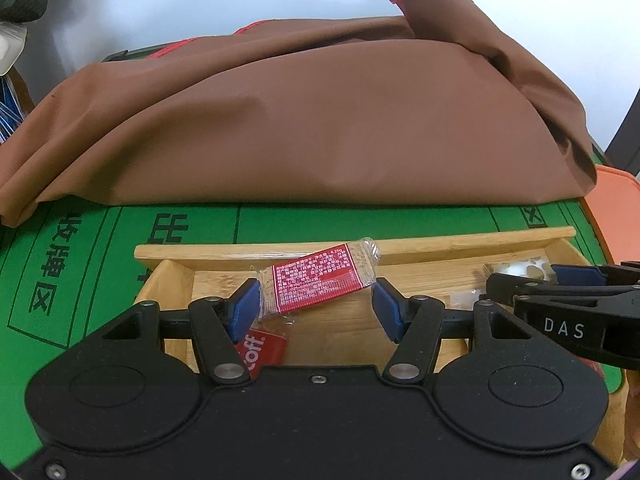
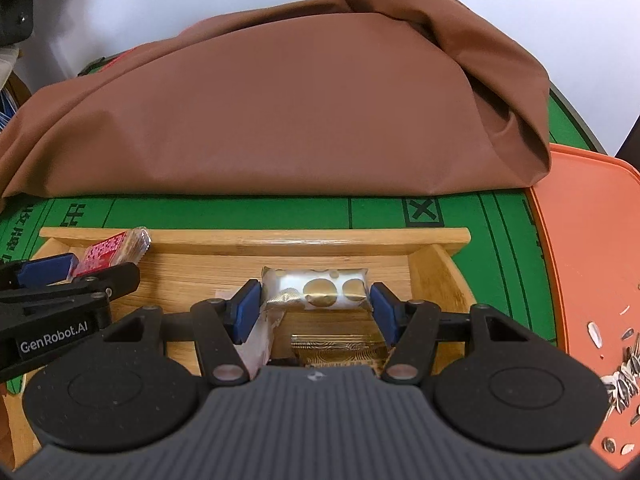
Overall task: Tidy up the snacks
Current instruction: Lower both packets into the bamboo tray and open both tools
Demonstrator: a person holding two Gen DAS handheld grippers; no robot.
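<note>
My left gripper [image 1: 316, 300] is shut on a red biscuit packet [image 1: 320, 280], its blue pads pressing on the packet's two ends. The packet hangs tilted over the left part of a bamboo tray [image 1: 280, 250]. My right gripper [image 2: 314, 300] is shut on a white packet with gold dots [image 2: 320, 286], held end to end over the right part of the same tray [image 2: 256, 236]. Each gripper also shows at the edge of the other's view, side by side: the red packet [image 2: 112, 252] on the left and the white packet [image 1: 516, 268] on the right.
In the tray lie another red packet [image 1: 264, 350], a gold packet [image 2: 336, 350] and a pale wrapper [image 2: 256, 344]. A brown cloth bag [image 2: 280, 100] fills the green mat [image 2: 240, 210] behind the tray. An orange lid [image 2: 592, 260] with seed shells [image 2: 624, 376] lies right.
</note>
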